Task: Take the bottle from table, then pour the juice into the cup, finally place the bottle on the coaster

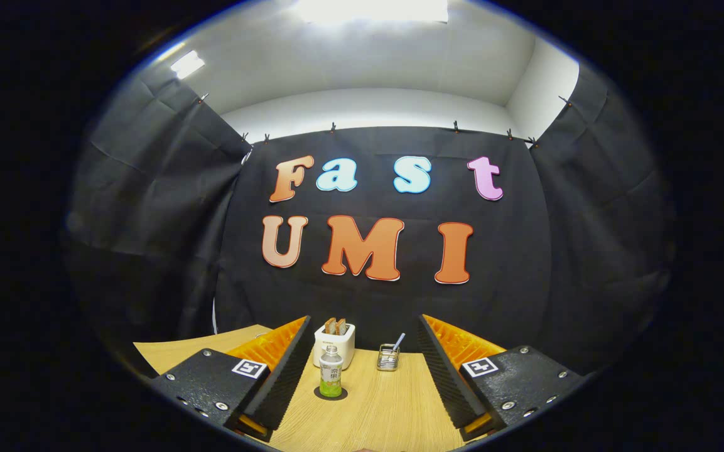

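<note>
A small clear bottle (330, 371) with a white cap and a green label stands upright on a dark round coaster (318, 393) on the wooden table (380, 414). It is ahead of my gripper (363, 319), closer to the left finger (283, 370) than to the right finger (443, 370). The fingers are spread wide apart and touch nothing. To the right of the bottle and a little farther back sits a small clear cup (388, 358) with a thin utensil leaning in it.
A white toaster (334, 343) with two slices of bread in it stands just behind the bottle. The black cloth wall closes off the table's far side.
</note>
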Tool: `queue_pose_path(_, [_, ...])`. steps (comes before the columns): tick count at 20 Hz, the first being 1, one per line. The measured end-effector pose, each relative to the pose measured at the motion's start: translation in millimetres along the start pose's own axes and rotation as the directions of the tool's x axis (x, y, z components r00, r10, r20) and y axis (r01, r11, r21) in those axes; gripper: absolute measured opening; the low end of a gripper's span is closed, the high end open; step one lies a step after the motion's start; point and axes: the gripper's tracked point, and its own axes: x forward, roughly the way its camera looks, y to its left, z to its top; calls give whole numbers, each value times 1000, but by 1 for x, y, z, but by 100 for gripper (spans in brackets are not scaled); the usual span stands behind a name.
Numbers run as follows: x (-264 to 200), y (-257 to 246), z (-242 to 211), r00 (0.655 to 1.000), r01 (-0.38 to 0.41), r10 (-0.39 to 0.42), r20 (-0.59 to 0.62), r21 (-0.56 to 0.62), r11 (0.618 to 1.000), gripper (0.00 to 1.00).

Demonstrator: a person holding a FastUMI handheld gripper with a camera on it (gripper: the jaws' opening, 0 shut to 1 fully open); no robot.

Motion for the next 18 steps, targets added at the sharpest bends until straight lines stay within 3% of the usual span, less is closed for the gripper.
queue_pose_path(5, [1, 6, 4, 999, -8, 7, 35, 28, 1000, 97])
queue_pose_path(10, [4, -11, 8, 995, 72, -73, 67, 17, 997, 97])
queue_pose_path(18, [3, -2, 19, 993, 44, -50, 106, 57, 997, 97])
